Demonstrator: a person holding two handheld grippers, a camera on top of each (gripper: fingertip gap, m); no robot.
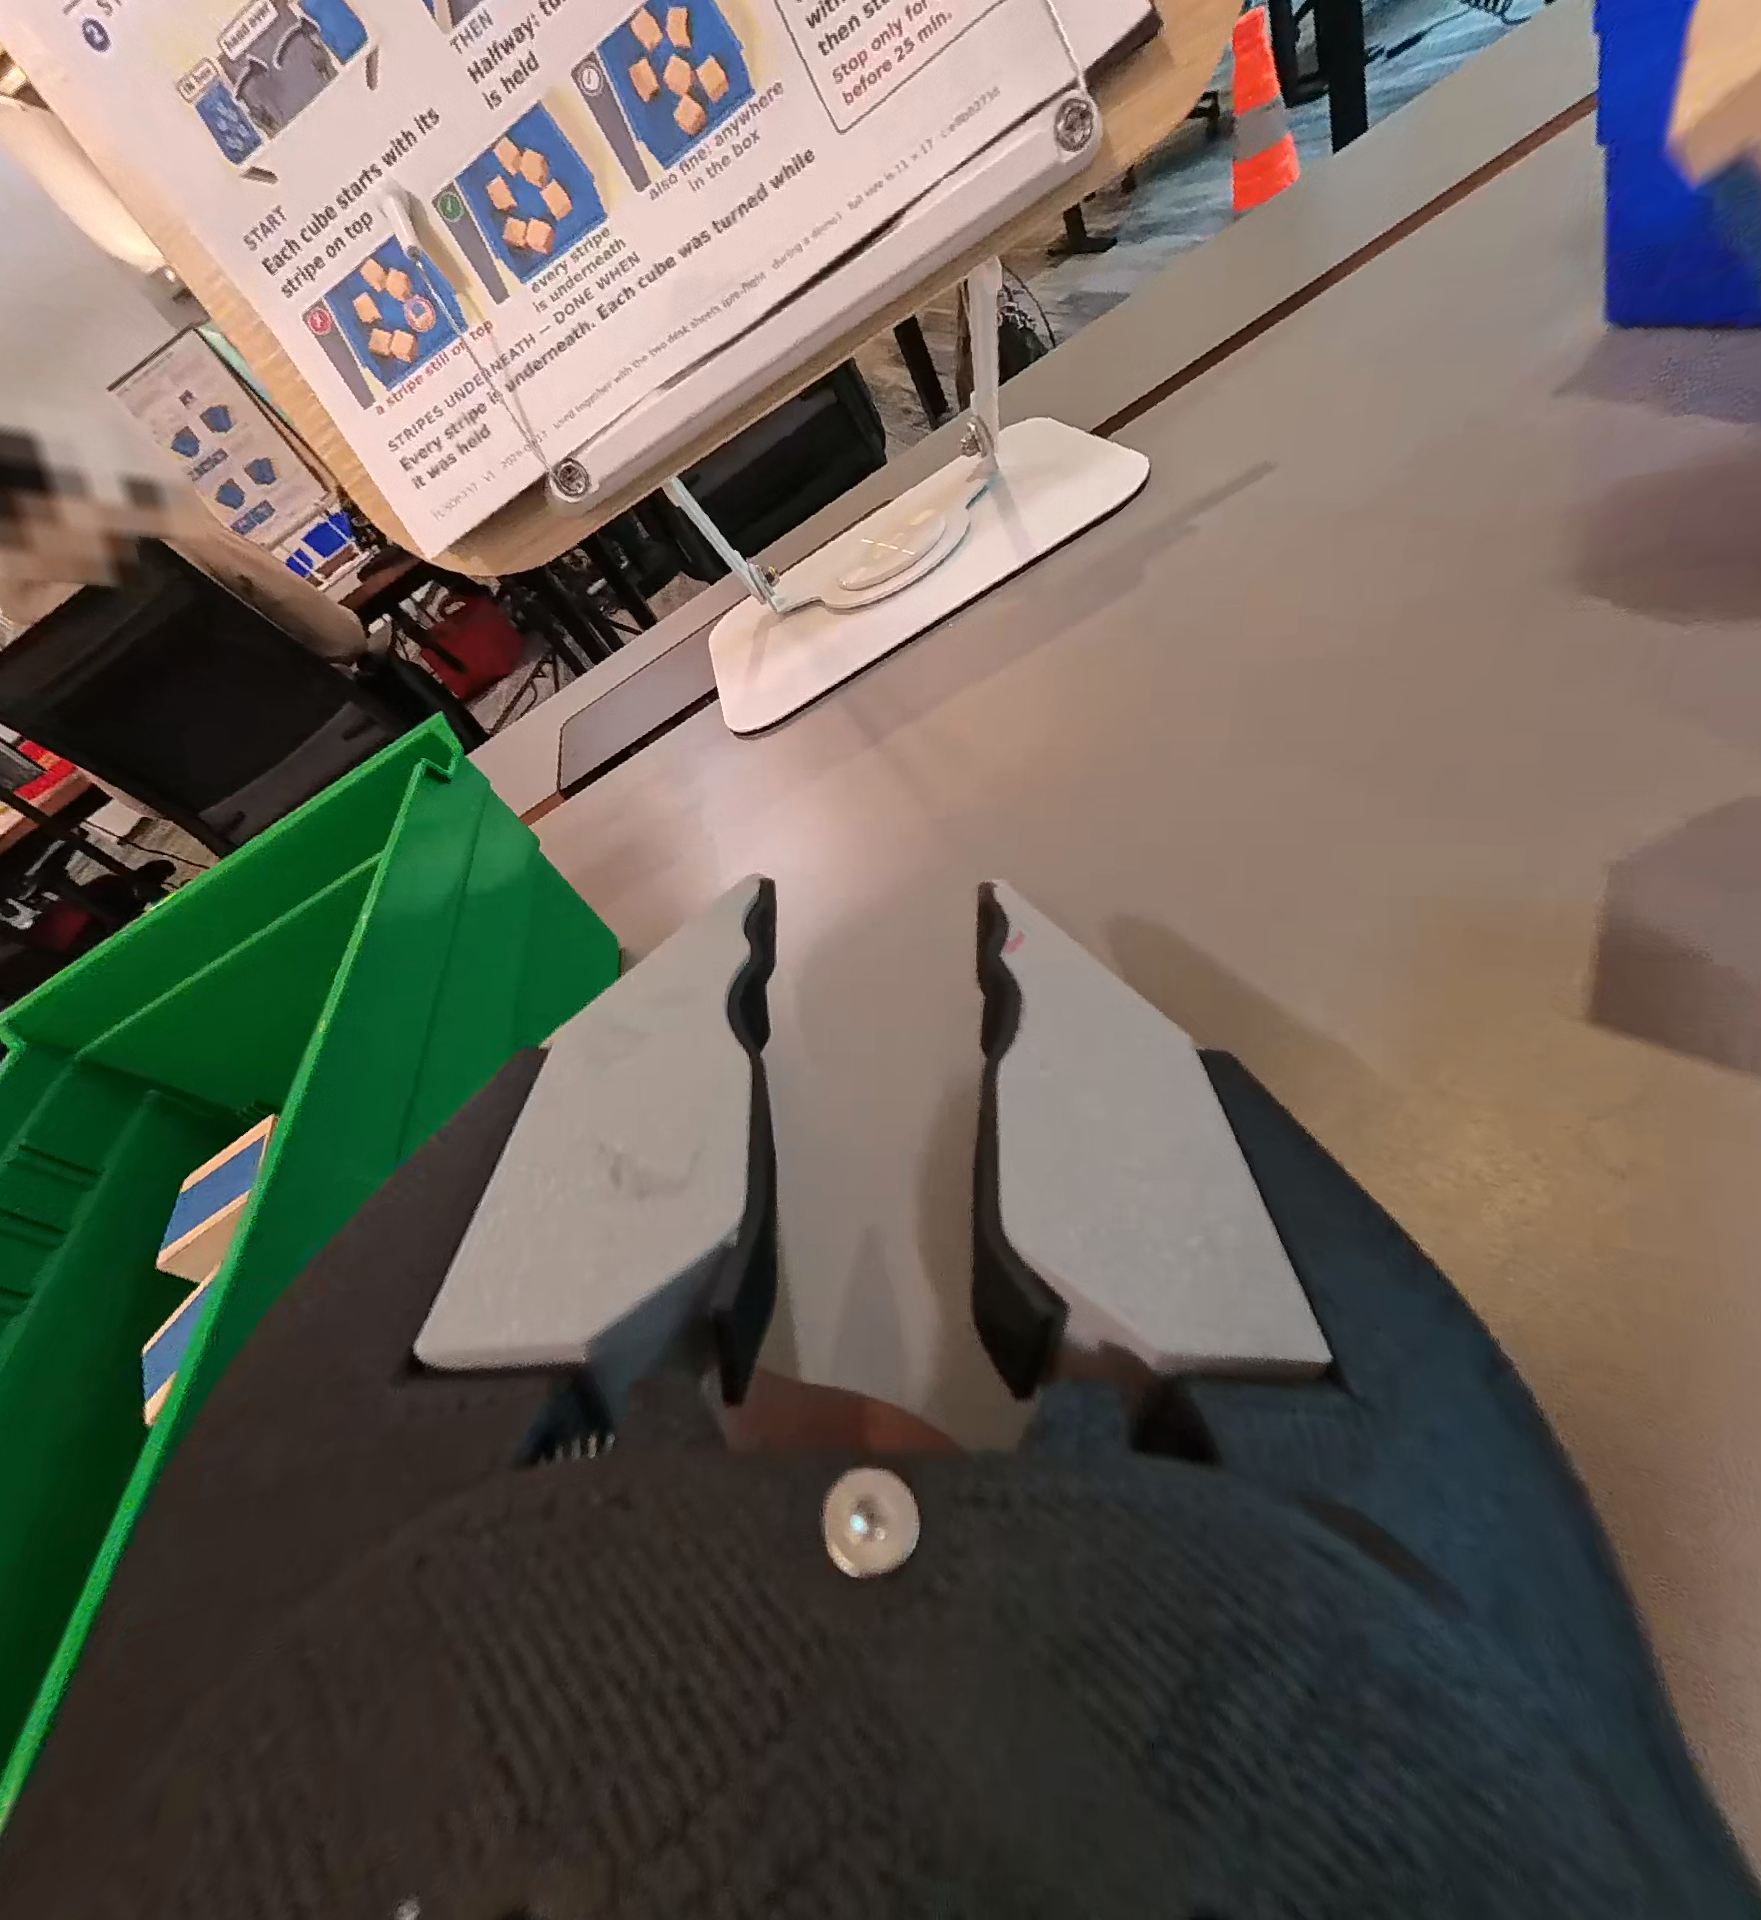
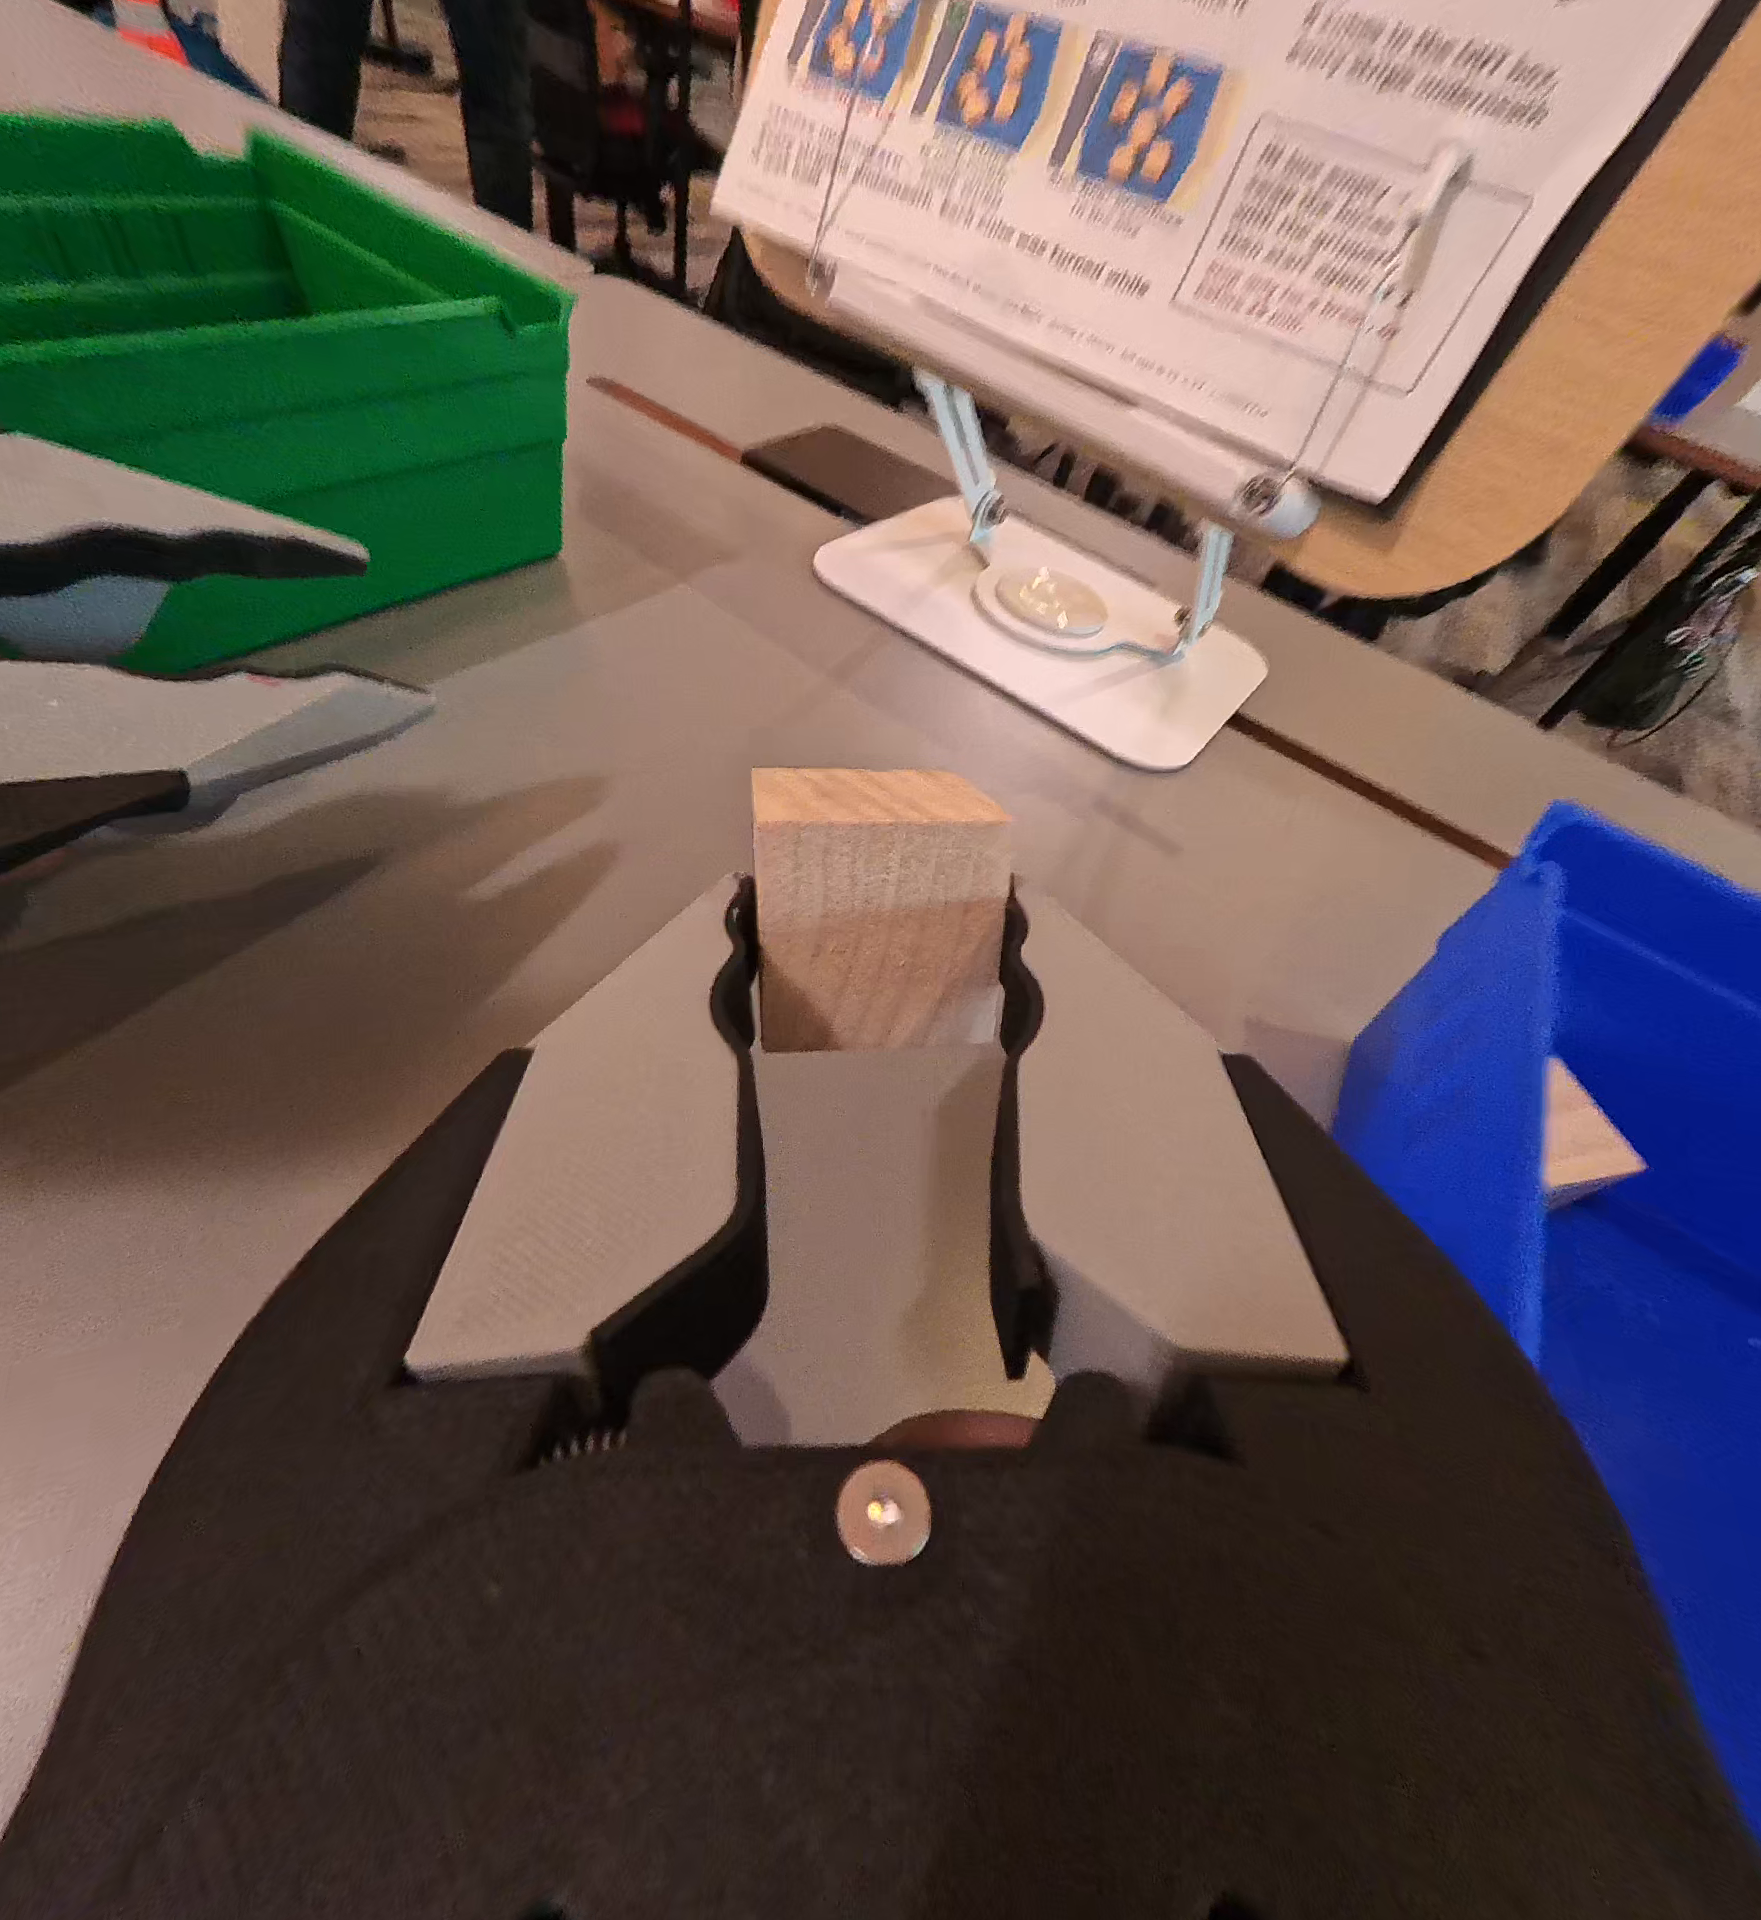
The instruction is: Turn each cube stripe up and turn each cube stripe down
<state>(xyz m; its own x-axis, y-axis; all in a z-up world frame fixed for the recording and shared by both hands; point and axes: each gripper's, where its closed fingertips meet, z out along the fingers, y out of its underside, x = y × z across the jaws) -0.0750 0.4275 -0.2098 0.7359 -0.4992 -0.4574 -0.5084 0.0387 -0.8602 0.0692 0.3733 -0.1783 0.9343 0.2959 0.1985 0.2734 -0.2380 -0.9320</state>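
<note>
My right gripper (image 2: 876,935) is shut on a plain wooden cube (image 2: 876,894) and holds it above the grey table; no stripe shows on its visible faces. It appears blurred at the top right of the left wrist view (image 1: 1759,135). My left gripper (image 1: 876,935) is open and empty over the table, beside the green bin (image 1: 419,935). Two cubes with blue stripes on top (image 1: 221,1195) lie in the green bin. The left gripper also shows at the left of the right wrist view (image 2: 232,623). Another wooden cube (image 2: 1582,1143) lies in the blue bin (image 2: 1458,1091).
A white stand (image 2: 1042,634) with an instruction sheet (image 1: 564,208) stands at the table's far side. The green bin (image 2: 336,416) is at the left, the blue bin at the right. An orange cone (image 1: 1260,114) stands on the floor beyond.
</note>
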